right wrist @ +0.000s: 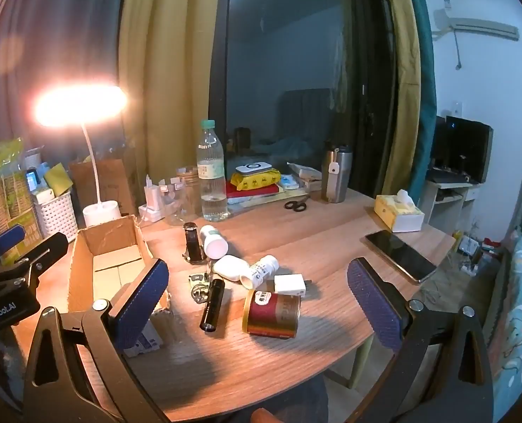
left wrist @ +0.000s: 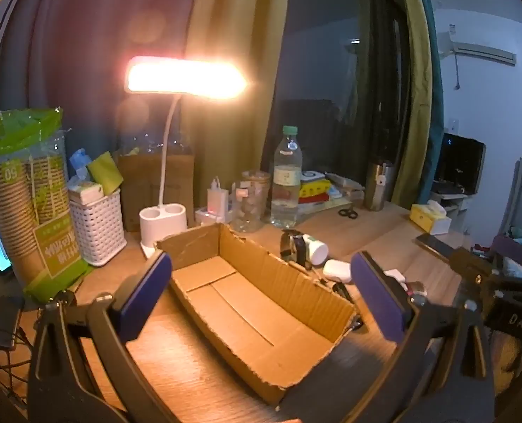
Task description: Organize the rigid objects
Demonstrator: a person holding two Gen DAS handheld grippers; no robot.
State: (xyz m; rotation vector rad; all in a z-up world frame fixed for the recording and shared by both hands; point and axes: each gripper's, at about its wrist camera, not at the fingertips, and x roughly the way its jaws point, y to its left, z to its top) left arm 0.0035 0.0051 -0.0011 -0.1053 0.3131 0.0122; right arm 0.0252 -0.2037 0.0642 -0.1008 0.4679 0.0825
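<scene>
Flashlight (right wrist: 211, 305) is lying lengthwise, lower centre, just ahead of the empty, wide-apart right hand-held gripper (right wrist: 257, 303); the left hand-held gripper (left wrist: 261, 292), equally spread, is straddling the cardboard box (left wrist: 306, 292).

Box (right wrist: 102, 264): left on the table (right wrist: 331, 239), near the edge.
Lamp (right wrist: 99, 211): just behind the box — a basket (right wrist: 58, 213) to its left.
Clutter right of box: watch (right wrist: 192, 243), two pill bottles (right wrist: 215, 241) (right wrist: 261, 269), flashlight (right wrist: 211, 303), charger (right wrist: 289, 283), tin (right wrist: 271, 313) on its side, nearest of them.
Water bottle (right wrist: 211, 176): far, behind the watch.
Scissors (right wrist: 295, 205): right of the water bottle.
Phone (right wrist: 400, 255): right edge — tissue box (right wrist: 398, 213) behind it.
</scene>
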